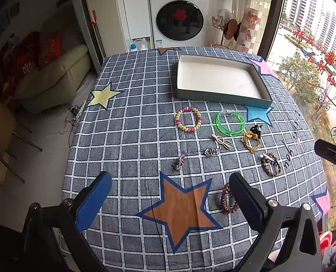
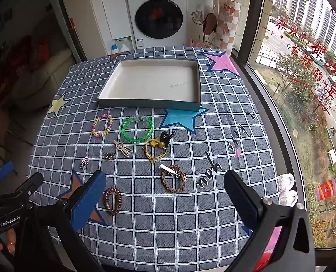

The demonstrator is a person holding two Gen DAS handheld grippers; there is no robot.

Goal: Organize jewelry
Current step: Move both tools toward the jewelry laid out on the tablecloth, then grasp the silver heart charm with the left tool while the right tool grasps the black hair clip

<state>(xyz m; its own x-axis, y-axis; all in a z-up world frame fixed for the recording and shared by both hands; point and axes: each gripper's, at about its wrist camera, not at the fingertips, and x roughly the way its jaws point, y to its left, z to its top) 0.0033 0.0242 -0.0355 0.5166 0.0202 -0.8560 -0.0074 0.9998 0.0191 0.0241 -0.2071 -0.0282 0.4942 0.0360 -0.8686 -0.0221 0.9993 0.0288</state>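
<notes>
1. Left gripper (image 1: 170, 195) hangs over the orange star, fingers spread wide, holding nothing.
2. Right gripper (image 2: 165, 195) likewise gapes above the braided bracelet (image 2: 173, 178).
3. Jewelry lies scattered on the tablecloth (image 2: 224, 215) (just before the shallow box (image 2: 149, 104)).

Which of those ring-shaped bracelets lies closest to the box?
The green see-through bangle, just in front of the box. The pink-and-yellow beaded one sits slightly further back; the brown braided and coiled rings are much nearer the grippers.

Scattered bracelets (image 2: 137, 129) and clips (image 2: 122, 147) before empty shallow box (image 2: 149, 103)
</notes>
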